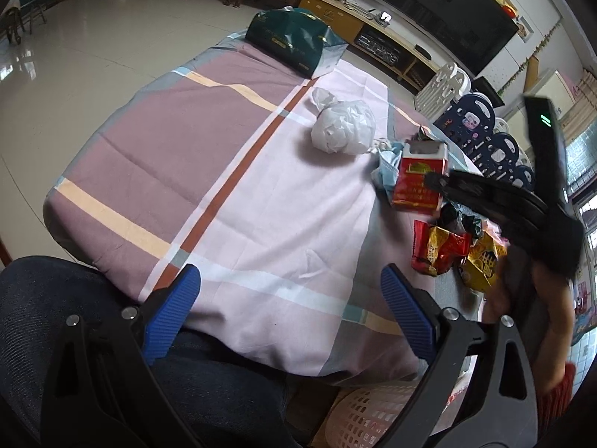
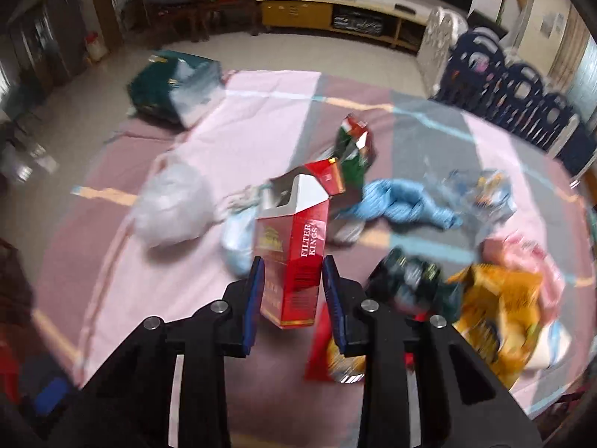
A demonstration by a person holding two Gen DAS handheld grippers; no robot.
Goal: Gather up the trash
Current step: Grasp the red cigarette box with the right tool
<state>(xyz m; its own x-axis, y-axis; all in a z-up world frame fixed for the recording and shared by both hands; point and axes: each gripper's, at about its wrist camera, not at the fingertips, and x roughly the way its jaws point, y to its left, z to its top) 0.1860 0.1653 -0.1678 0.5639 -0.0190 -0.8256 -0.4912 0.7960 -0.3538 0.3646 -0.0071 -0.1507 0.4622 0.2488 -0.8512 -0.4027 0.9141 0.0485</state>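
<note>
A red cigarette carton (image 2: 294,261) with an open top is clamped between the blue pads of my right gripper (image 2: 293,272) and held just above the tablecloth. The carton also shows in the left wrist view (image 1: 419,183), with the right gripper's black body (image 1: 496,201) reaching over it. My left gripper (image 1: 291,291) is open and empty above the table's near edge. Other trash lies on the cloth: a knotted white plastic bag (image 1: 343,127), a blue face mask (image 2: 403,205), red and yellow snack wrappers (image 1: 459,254), and a yellow wrapper (image 2: 496,310).
A dark green gift bag (image 1: 298,43) lies at the far end of the checked tablecloth (image 1: 186,142). A pink slotted basket (image 1: 373,414) stands below the table's near edge. A blue and white play fence (image 2: 515,89) runs along the right.
</note>
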